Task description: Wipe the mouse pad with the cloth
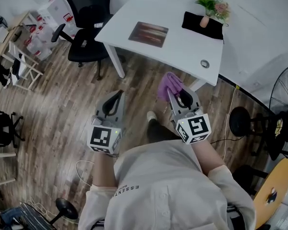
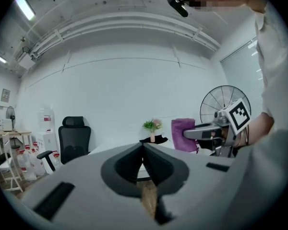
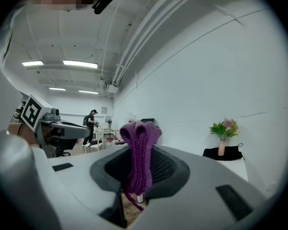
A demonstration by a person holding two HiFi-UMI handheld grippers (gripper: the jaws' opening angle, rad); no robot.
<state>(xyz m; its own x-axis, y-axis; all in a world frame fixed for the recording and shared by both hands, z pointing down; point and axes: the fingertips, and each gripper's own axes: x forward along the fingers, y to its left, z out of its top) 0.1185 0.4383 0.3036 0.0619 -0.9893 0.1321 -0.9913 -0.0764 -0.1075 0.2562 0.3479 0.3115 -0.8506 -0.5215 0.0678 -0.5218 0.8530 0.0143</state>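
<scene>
The right gripper (image 1: 177, 94) is clamping the purple cloth (image 1: 169, 84); the left gripper (image 1: 117, 96) is hanging clenched, empty; seemingly approaching, next needing the cloth laid on the mouse pad (image 1: 149, 33) near the tabletop's left edge.

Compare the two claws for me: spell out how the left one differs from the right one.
The left claw is shut with nothing in it; the right claw is shut on the purple cloth. The left claw's jaws meet at their tips, while the right claw's jaws are kept apart by the bunched cloth, which sticks out past them. Both are grey and hang over the wood floor.
</scene>
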